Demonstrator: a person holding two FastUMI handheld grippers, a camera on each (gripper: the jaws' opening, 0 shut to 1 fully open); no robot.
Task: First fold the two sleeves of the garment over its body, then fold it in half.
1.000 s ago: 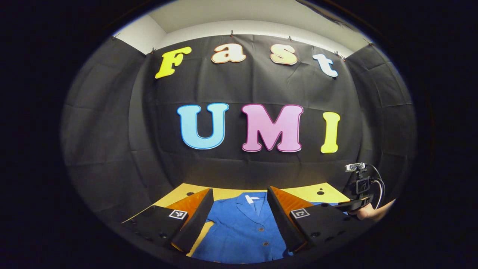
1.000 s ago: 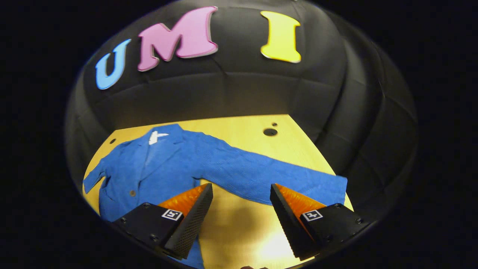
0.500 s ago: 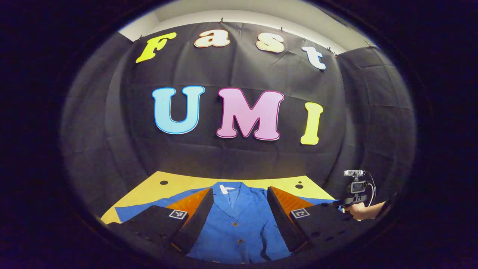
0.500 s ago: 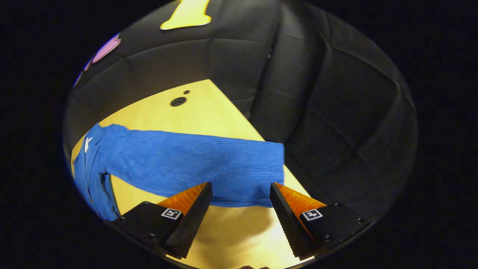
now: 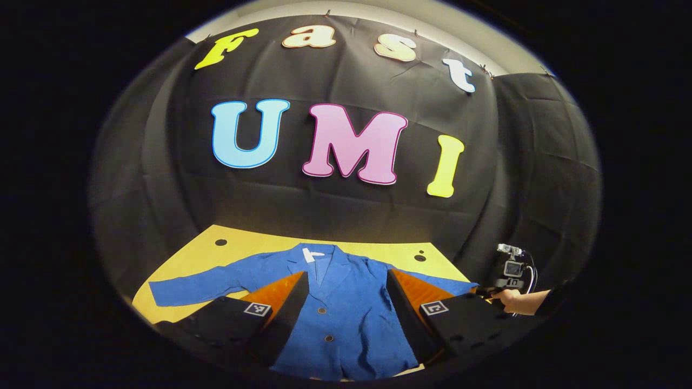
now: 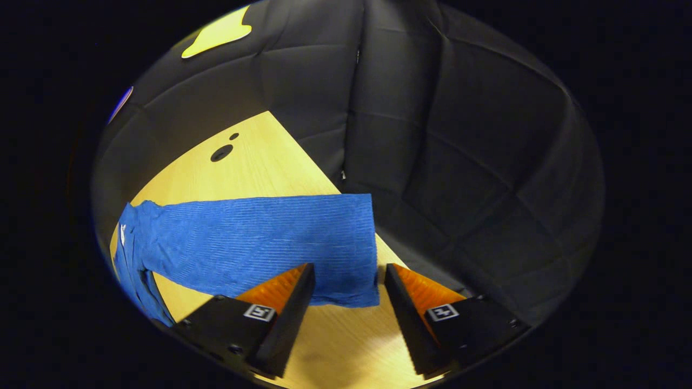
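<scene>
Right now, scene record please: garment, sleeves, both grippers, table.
garment: blue jacket, spread flat, front up
sleeves: both stretched out sideways, neither folded; one sleeve ends at the table edge
left gripper: fingers open, over the jacket body
right gripper: fingers open, straddling that sleeve's cuff, not clamped
table: yellow wood

Surface: my yellow wooden table [image 5: 254,247], two round holes [image 5: 220,242] near its far corners.
On it: blue jacket [image 5: 346,308] spread flat, front up, buttoned, collar toward the wall.
Sleeves: both stretched out sideways; one cuff [image 6: 357,243] reaching the table's edge.
</scene>
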